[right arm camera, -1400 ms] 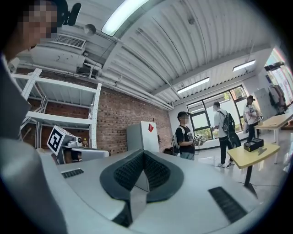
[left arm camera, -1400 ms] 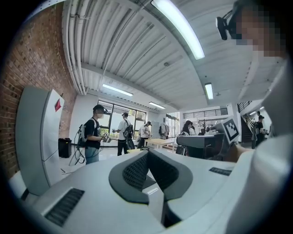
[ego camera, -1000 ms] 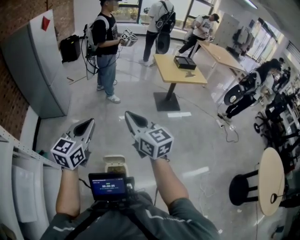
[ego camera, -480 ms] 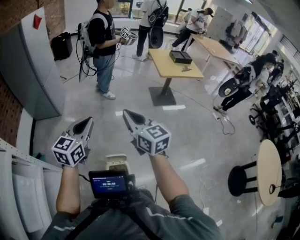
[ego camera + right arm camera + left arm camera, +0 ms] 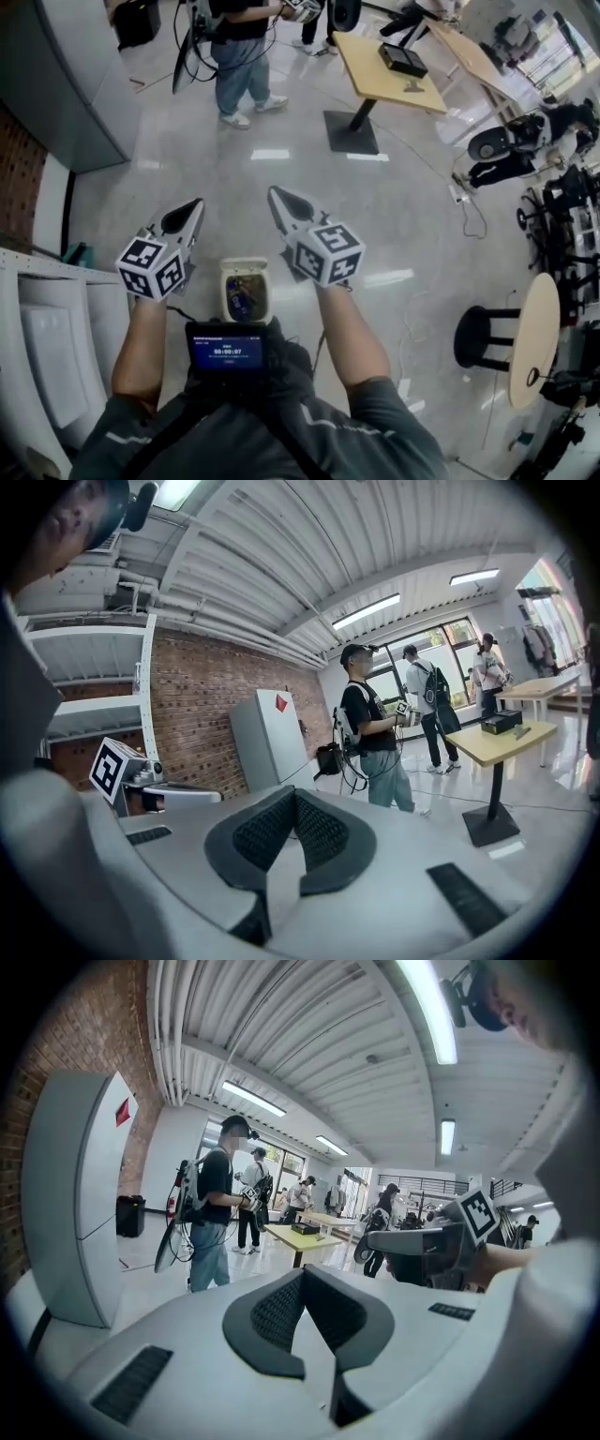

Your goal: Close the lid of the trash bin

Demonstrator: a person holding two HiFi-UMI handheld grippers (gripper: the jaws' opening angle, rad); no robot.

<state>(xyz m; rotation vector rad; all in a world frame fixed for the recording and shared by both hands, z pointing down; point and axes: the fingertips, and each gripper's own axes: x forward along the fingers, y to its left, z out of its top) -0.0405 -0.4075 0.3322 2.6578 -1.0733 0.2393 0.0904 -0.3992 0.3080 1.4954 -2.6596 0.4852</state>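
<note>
White trash bin (image 5: 246,298) sits on the floor between your left gripper (image 5: 190,212) and right gripper (image 5: 280,200), lid (image 5: 246,266) up. Since a second ago your head view has tipped down, baring its inside. Left gripper view: jaws pressed together, nothing between. Right gripper view: likewise pressed together, empty.

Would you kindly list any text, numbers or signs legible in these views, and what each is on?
Chest screen: a row of digits, too small to read.
Left gripper and right gripper: square markers only, no words.
Red sign on the grey cabinet: no legible text.
</note>
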